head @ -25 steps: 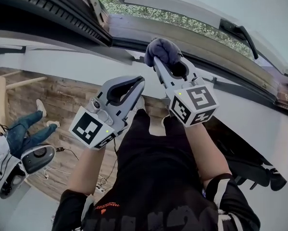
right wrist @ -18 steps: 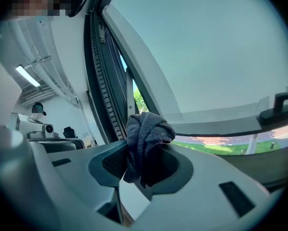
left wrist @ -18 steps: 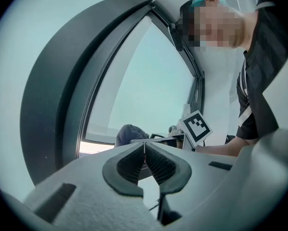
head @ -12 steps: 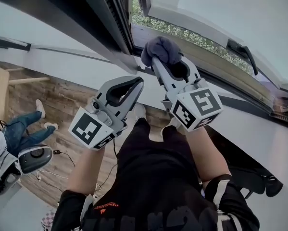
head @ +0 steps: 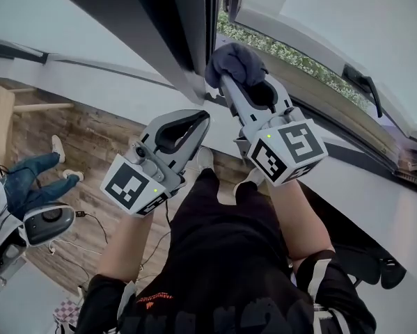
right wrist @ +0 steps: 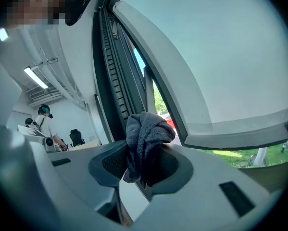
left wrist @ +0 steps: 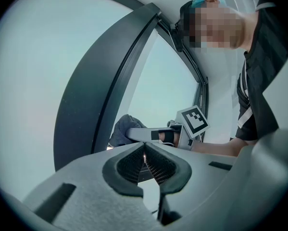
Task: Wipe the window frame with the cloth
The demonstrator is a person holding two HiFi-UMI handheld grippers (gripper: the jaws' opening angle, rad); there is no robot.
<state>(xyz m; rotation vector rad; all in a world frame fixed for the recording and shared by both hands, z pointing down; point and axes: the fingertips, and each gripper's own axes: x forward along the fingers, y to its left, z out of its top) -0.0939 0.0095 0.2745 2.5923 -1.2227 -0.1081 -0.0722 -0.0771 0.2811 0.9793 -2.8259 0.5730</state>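
A dark grey-blue cloth [head: 236, 61] is bunched between the jaws of my right gripper [head: 227, 81], which is shut on it. The cloth sits against the lower corner of the dark window frame [head: 191, 40], beside its upright post. In the right gripper view the cloth [right wrist: 144, 134] hangs out of the jaws, with the ribbed dark frame [right wrist: 110, 76] just behind it. My left gripper [head: 201, 119] hovers lower left of the right one, shut and holding nothing. From the left gripper view I see the cloth [left wrist: 120, 129] touching the curved dark frame [left wrist: 98, 85].
The open white sash [head: 333, 12] with its black handle [head: 361, 83] lies to the right, greenery [head: 285, 51] beyond. Below the white sill wall [head: 90, 89] a person [head: 27, 179] sits on the wooden floor beside a white device [head: 48, 225]. Another person [right wrist: 45, 121] stands far back.
My right gripper and the cloth have moved slightly up along the frame's corner, and the upright post now fills more of the head view. The left gripper has kept its place.
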